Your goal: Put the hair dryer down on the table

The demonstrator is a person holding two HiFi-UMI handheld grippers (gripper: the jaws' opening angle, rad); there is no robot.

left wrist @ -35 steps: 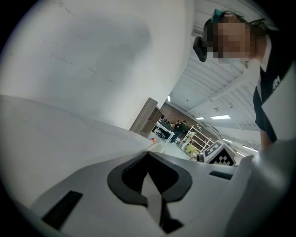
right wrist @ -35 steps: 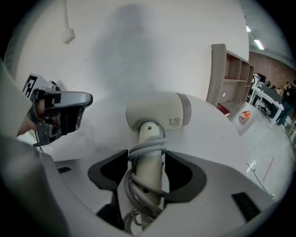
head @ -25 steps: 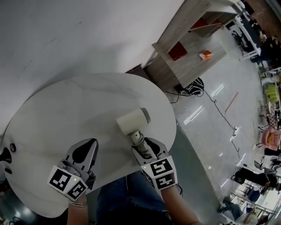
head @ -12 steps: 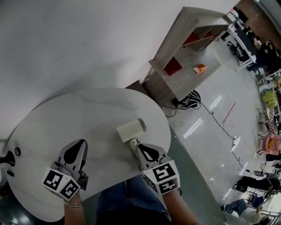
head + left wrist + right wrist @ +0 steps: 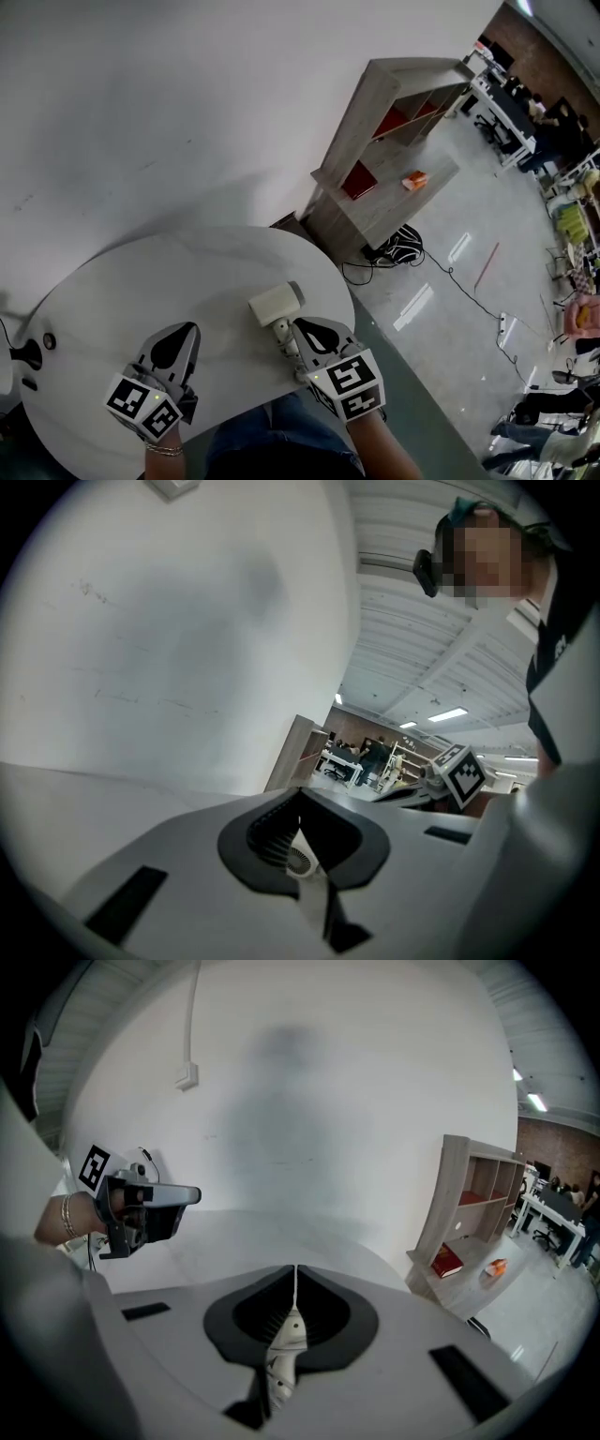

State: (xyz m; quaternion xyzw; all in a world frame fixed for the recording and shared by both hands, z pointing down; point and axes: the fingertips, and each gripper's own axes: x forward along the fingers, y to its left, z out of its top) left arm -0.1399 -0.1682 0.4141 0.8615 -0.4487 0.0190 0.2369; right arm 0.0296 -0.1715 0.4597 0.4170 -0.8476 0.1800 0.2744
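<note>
At lower left, the round white counter (image 5: 112, 291) fills much of the head view. The left gripper (image 5: 183, 334) hangs over its near edge, tongs pressed together on nothing. Right of it, close to the counter's right rim, the cream hair dryer (image 5: 274, 304) lies flat on the counter (grey end to the right, handle toward the person). Just beside that handle is the right gripper (image 5: 302, 326); its tongs have just been closing and now meet with nothing between them. At upper right a wooden shelf unit (image 5: 394, 141) stands against the wall.
</note>
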